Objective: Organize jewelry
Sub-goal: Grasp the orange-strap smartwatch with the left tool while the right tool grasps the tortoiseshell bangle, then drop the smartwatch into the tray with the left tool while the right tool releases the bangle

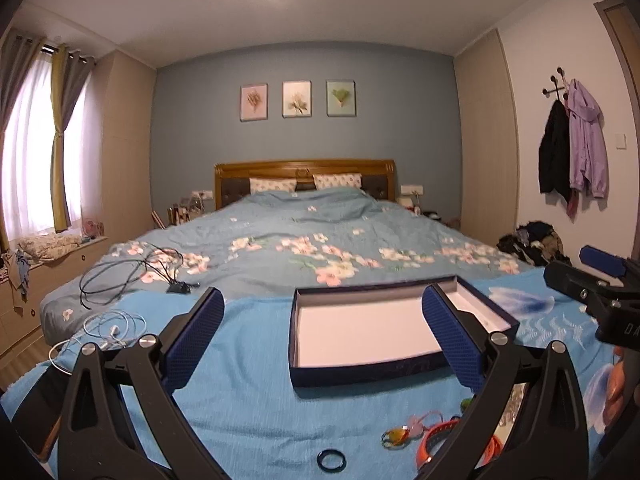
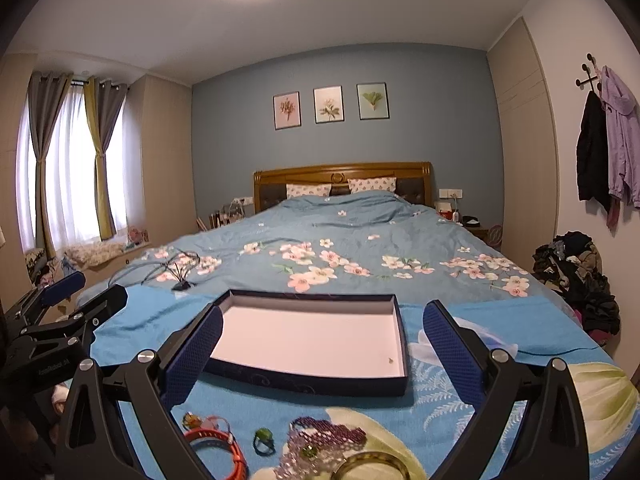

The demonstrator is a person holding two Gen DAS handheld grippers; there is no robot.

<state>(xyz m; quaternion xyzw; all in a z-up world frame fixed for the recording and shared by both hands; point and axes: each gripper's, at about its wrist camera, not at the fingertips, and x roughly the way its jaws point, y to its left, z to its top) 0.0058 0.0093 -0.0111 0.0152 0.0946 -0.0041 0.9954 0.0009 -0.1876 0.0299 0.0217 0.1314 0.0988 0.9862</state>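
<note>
An open, empty dark-blue box (image 1: 360, 332) with a white inside lies on a bright blue cloth (image 1: 248, 412) at the foot of the bed. My left gripper (image 1: 324, 336) hovers before it, open and holding nothing. In front of the box lie a dark blue ring (image 1: 331, 460), an orange bracelet (image 1: 438, 442) and a small amber piece (image 1: 396, 436). My right gripper (image 2: 322, 354) is also open and holds nothing, facing the box (image 2: 312, 340). Below it lie the orange bracelet (image 2: 218, 444), a green ring (image 2: 264, 438), a purple beaded piece (image 2: 328, 436) and a gold bangle (image 2: 372, 466).
Black cables (image 1: 132, 272) and white earphones (image 1: 112, 330) lie on the bed's left side. A pile of dark clothes (image 2: 576, 276) sits by the right wall under hanging coats (image 2: 608, 140). The floral duvet (image 2: 340, 248) stretches back to the headboard.
</note>
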